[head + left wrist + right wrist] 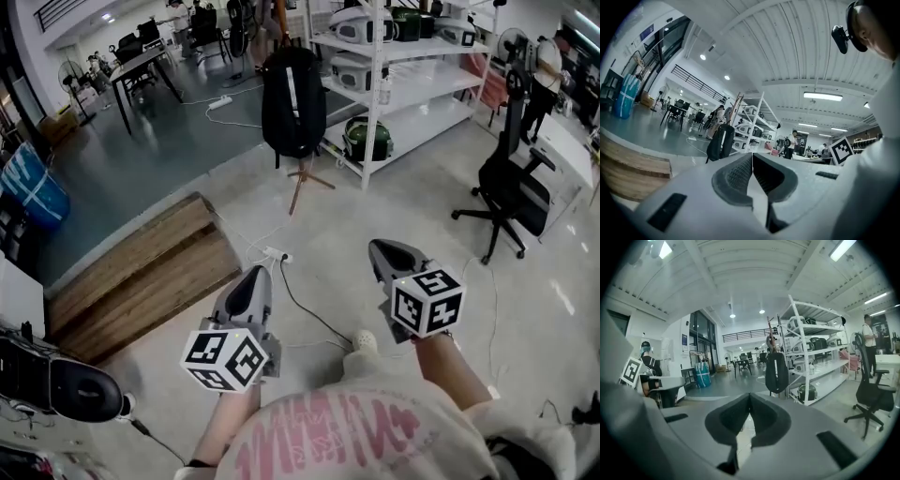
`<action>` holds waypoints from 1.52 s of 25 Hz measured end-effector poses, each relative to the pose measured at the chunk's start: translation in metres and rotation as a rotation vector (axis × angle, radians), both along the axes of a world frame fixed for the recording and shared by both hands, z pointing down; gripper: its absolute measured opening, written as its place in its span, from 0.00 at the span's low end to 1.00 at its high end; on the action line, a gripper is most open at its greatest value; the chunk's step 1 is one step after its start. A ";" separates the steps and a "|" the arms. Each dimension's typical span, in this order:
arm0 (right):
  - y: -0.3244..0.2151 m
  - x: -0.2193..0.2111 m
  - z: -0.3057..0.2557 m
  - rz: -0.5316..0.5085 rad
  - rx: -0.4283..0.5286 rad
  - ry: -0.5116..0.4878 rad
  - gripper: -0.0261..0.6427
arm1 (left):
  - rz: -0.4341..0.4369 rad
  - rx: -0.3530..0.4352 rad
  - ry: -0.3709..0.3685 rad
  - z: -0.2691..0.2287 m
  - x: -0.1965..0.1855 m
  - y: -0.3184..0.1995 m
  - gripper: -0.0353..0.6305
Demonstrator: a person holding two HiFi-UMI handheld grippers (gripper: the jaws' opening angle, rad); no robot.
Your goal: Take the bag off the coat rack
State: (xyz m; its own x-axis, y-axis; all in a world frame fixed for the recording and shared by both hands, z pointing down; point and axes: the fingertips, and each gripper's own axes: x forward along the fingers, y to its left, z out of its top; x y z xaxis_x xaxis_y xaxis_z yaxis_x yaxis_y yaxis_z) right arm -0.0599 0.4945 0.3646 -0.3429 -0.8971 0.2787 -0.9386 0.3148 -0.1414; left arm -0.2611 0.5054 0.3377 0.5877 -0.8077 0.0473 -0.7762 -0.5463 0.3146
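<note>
1. The bag (292, 103) is a black, soft, long backpack with one pale stripe. It hangs on the coat rack (302, 186), far ahead and well apart from both grippers.
2. The left gripper (257, 274) and the right gripper (380, 246) have smooth grey shells. Their dark fingers (736, 177) are pressed together and hold nothing.
3. Only the head view shows the rack's thin wooden legs and the plank platform (141, 272) at near left. The gripper views show the ribbed ceiling (787, 47).
4. The floor (394, 197) is pale. A white metal shelf (375, 94) stands right of the bag, and a black office chair (511, 187) stands further right.
</note>
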 end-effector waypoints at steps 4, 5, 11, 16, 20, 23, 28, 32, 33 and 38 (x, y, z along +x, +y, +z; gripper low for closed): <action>-0.019 0.009 0.006 0.002 0.005 -0.071 0.05 | 0.048 0.000 -0.026 0.007 0.022 -0.014 0.06; -0.025 0.012 0.006 0.003 0.005 -0.095 0.05 | 0.048 0.001 -0.030 0.008 0.025 -0.020 0.06; -0.077 0.035 0.009 0.000 -0.011 -0.223 0.05 | 0.030 0.035 -0.017 -0.002 0.037 -0.068 0.06; -0.147 0.063 0.015 -0.027 -0.032 -0.308 0.05 | -0.007 0.059 -0.011 -0.011 0.060 -0.132 0.06; -0.204 0.090 0.004 -0.053 -0.025 -0.312 0.05 | -0.020 0.033 0.026 -0.012 0.088 -0.185 0.06; -0.240 0.109 -0.011 -0.065 0.009 -0.284 0.05 | -0.030 0.040 0.035 -0.018 0.105 -0.221 0.06; -0.292 0.137 -0.042 -0.091 0.110 -0.272 0.05 | -0.053 0.077 0.064 -0.029 0.133 -0.275 0.06; -0.319 0.156 -0.055 -0.107 0.175 -0.297 0.05 | -0.067 0.097 0.067 -0.027 0.150 -0.299 0.06; -0.324 0.160 -0.052 -0.108 0.166 -0.297 0.05 | -0.071 0.097 0.060 -0.024 0.153 -0.303 0.06; -0.346 0.170 -0.012 -0.097 0.076 -0.272 0.05 | -0.074 0.059 0.071 -0.008 0.156 -0.324 0.06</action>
